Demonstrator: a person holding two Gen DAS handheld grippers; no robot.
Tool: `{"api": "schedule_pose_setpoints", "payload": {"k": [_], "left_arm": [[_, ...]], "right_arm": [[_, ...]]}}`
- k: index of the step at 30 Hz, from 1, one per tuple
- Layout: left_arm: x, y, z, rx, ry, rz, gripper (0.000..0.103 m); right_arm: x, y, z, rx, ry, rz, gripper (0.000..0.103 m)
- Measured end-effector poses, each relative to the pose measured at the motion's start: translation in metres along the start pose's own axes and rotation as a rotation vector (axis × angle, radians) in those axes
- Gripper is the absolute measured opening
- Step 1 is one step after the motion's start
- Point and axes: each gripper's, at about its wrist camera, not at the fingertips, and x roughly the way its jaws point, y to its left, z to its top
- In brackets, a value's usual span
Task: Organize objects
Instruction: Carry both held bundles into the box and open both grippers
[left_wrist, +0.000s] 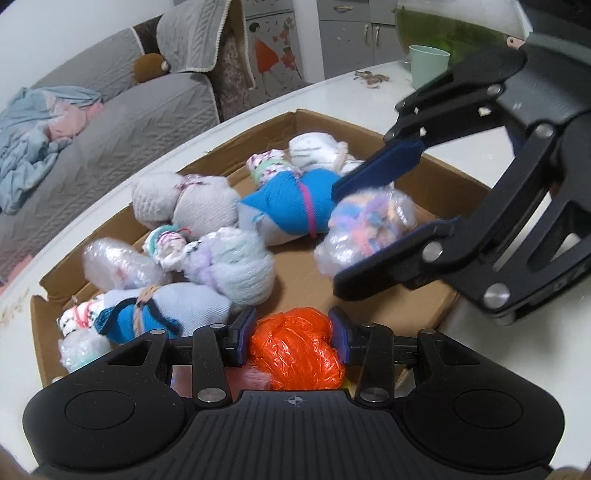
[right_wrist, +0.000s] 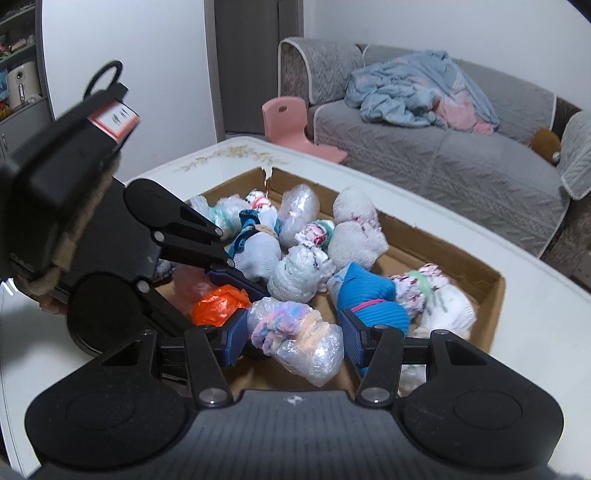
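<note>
most bundles already in box (left_wrist: 436, 314), left tool (left_wrist: 293, 338) pinching orange bag (left_wrist: 295, 350) & right tool (right_wrist: 291, 338) pinching plastic-wrapped bundle (right_wrist: 295, 339) over it, both still to drop.

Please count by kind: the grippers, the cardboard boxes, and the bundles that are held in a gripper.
Grippers: 2, left gripper and right gripper
Boxes: 1, box
Held bundles: 2, orange bundle and pastel bundle
Total: 5
</note>
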Motion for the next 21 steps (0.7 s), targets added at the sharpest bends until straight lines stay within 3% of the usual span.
{"api": "schedule_pose_setpoints", "payload": {"k": [5, 15, 21], "left_arm": [[-0.002, 0.009, -0.004, -0.018, 0.008, -0.025, 0.054], [-0.002, 0.014, -0.007, -0.022, 0.005, -0.037, 0.056], [-0.003, 0.013, -0.005, -0.021, 0.014, -0.026, 0.067]], "right_arm": [[0.013, 0.002, 0.001, 0.0, 0.036, 0.028, 0.05], [0.025, -0.001, 0.002, 0.028, 0.111, -0.018, 0.051], [0.023, 0.003, 0.006, 0.032, 0.121, -0.019, 0.053]]}}
